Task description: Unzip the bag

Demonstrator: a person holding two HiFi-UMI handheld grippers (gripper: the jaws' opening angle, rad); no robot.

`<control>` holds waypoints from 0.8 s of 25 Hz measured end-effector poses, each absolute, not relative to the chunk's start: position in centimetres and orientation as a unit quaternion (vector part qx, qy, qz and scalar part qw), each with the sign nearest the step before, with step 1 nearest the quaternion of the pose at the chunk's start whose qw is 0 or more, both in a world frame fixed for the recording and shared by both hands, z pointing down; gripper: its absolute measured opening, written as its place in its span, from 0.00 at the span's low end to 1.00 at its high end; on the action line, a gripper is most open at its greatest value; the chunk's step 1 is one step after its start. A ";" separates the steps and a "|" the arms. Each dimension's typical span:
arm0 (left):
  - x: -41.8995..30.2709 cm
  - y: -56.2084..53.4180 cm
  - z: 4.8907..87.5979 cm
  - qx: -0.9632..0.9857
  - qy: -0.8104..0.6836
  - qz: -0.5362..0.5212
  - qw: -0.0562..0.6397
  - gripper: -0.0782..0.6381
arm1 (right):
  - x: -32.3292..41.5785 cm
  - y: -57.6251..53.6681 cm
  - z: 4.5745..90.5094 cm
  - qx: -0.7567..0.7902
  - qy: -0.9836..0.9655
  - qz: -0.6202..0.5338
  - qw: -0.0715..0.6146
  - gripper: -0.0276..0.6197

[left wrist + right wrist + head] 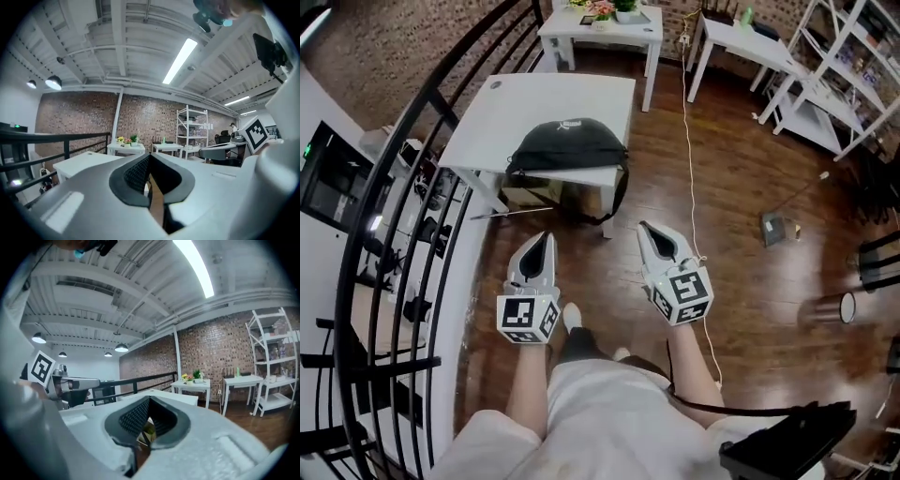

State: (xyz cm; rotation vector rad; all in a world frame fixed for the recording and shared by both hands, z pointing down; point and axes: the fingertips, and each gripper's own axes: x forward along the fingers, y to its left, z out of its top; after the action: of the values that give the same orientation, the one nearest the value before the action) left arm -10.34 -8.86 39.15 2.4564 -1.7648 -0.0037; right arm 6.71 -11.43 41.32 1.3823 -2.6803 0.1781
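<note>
A black waist bag point(565, 144) lies on the near edge of a white table point(551, 105) in the head view, its strap hanging off the front. Both grippers hover above the wooden floor, short of the table and apart from the bag. My left gripper point(546, 234) is shut with nothing between its jaws. My right gripper point(643, 226) is shut and empty too. In the left gripper view the left gripper point(149, 157) points toward the room with its tips together. The right gripper point(149, 399) looks the same in the right gripper view. The bag is hidden in both gripper views.
A black railing point(403, 216) curves along the left. A white cable point(689, 141) runs over the floor on the right. Two more white tables point(602, 28) and a white shelf unit point(839, 75) stand at the back. A person's legs point(581, 403) fill the bottom.
</note>
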 end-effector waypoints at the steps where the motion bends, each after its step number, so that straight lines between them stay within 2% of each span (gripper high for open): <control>1: -9.9 -7.9 37.2 0.812 -0.581 -0.007 0.044 0.13 | 6.9 -10.2 39.3 0.460 -0.885 0.045 0.055 0.03; 7: -7.7 -4.3 29.2 0.831 -0.555 -0.046 -0.014 0.13 | 8.1 -5.8 31.8 0.500 -0.865 -0.021 0.035 0.03; 14: -8.9 -0.9 28.7 0.845 -0.532 -0.048 -0.009 0.13 | 3.9 -2.0 32.3 0.503 -0.863 -0.005 0.039 0.03; 20: -12.9 3.2 27.9 0.843 -0.536 -0.049 -0.005 0.13 | -0.8 1.8 31.0 0.494 -0.868 -0.013 0.045 0.03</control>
State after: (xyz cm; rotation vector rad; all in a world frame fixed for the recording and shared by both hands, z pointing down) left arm -12.86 3.24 27.89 2.6567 -1.6888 -0.1554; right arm -0.75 1.81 30.98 1.5075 -2.6518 -0.0410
